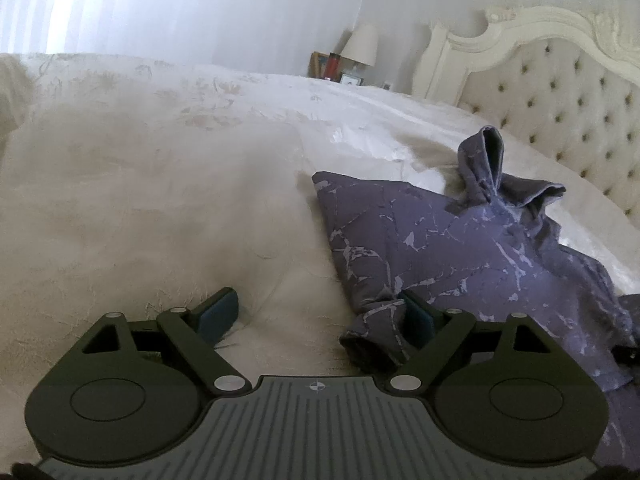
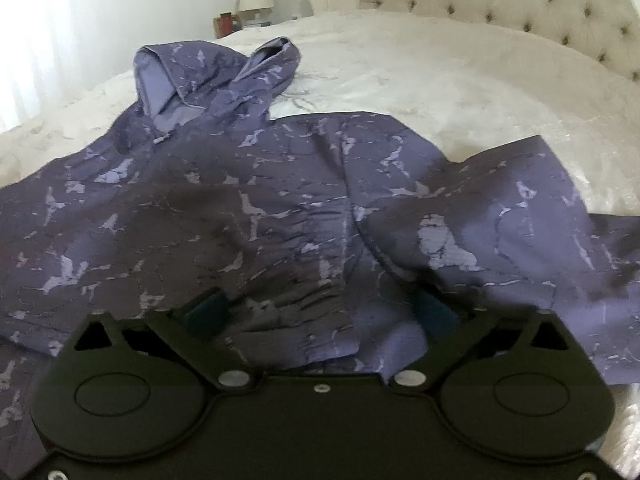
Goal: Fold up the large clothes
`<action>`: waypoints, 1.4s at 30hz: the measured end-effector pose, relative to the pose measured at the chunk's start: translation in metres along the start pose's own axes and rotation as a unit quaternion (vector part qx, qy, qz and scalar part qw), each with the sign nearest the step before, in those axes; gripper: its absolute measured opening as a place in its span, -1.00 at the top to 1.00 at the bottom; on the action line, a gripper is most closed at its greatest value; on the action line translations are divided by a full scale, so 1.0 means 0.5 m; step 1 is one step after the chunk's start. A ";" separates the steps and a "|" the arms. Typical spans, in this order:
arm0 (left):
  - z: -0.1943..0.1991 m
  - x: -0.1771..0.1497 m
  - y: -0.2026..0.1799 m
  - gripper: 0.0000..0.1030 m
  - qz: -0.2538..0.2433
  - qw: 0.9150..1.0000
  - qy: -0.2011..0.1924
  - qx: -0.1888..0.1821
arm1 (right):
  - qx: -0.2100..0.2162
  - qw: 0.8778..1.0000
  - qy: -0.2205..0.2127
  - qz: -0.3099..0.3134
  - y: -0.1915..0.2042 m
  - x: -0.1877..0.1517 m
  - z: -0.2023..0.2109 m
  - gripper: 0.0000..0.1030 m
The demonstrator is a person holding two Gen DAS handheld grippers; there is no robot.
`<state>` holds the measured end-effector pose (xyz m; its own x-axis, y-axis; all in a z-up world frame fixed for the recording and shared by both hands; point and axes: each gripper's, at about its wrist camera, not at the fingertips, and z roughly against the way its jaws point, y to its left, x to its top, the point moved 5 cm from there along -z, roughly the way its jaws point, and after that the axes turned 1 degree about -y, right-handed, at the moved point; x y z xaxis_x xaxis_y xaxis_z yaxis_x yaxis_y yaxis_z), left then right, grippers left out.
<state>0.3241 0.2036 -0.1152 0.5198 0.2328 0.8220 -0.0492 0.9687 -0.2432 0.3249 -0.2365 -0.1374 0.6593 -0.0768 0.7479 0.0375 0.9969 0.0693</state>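
Note:
A purple hoodie [image 2: 280, 200] with pale marbled marks lies spread on a cream bed. Its hood [image 2: 208, 72] points toward the far left. In the left wrist view the hoodie [image 1: 460, 248] lies at the right, its hood [image 1: 488, 168] standing up. My left gripper [image 1: 320, 316] is open, low over the bed at the hoodie's left edge; a sleeve cuff [image 1: 376, 332] lies against the right finger's inner pad. My right gripper [image 2: 320, 312] is open, just above the hoodie's front, with cloth between the fingers.
The cream bedspread [image 1: 160, 200] stretches to the left and far side. A tufted headboard [image 1: 560, 92] stands at the right. A lamp [image 1: 360, 46] and small items sit on a nightstand beyond the bed. White curtains hang behind.

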 end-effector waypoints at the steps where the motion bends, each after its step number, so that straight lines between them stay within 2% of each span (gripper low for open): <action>1: 0.000 0.001 -0.002 -0.69 -0.003 1.000 0.001 0.001 | 0.003 1.000 0.001 0.000 -0.001 0.002 0.003 -0.98; 7: 0.001 0.002 -0.006 -0.69 -0.021 1.000 0.014 0.009 | 0.048 0.998 0.012 -0.034 -0.023 0.001 0.060 -0.98; 12: 0.016 0.023 -0.019 -0.67 -0.029 0.998 0.044 0.023 | 0.069 0.993 0.022 -0.095 -0.108 -0.001 0.140 -0.98; 15: 0.050 0.040 -0.039 -0.66 -0.031 0.998 0.041 0.029 | 0.048 0.990 0.025 -0.127 -0.178 -0.002 0.182 -0.98; 18: 0.104 0.061 -0.078 -0.66 -0.082 0.995 0.009 0.049 | 0.021 0.986 0.020 -0.162 -0.257 -0.006 0.224 -0.98; 21: 0.148 0.077 -0.117 -0.66 -0.120 0.991 -0.020 0.051 | -0.010 0.982 0.011 -0.190 -0.332 -0.013 0.266 -0.98; 26: 0.172 0.081 -0.198 -0.66 -0.125 0.992 -0.013 0.000 | -0.070 0.971 -0.004 -0.230 -0.458 -0.024 0.337 -0.98; 33: 0.126 0.035 -0.333 -0.66 -0.125 0.989 0.032 -0.074 | -0.118 0.945 -0.014 -0.306 -0.607 -0.065 0.393 -0.98; 37: 0.105 -0.002 -0.387 -0.66 -0.134 0.985 0.054 -0.094 | -0.124 0.928 -0.019 -0.350 -0.669 -0.088 0.387 -0.98; 40: 0.098 -0.030 -0.406 -0.66 -0.144 0.981 0.071 -0.105 | -0.113 0.917 -0.027 -0.381 -0.701 -0.099 0.372 -0.98; 42: 0.095 -0.046 -0.414 -0.66 -0.151 0.979 0.081 -0.108 | -0.106 0.913 -0.034 -0.392 -0.714 -0.101 0.362 -0.89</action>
<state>0.2818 0.0017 -0.0593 0.6123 -0.0942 0.7850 0.2996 0.9465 -0.1202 0.1421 -0.5918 -0.0803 0.3200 -0.7616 0.5636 0.6274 0.6160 0.4763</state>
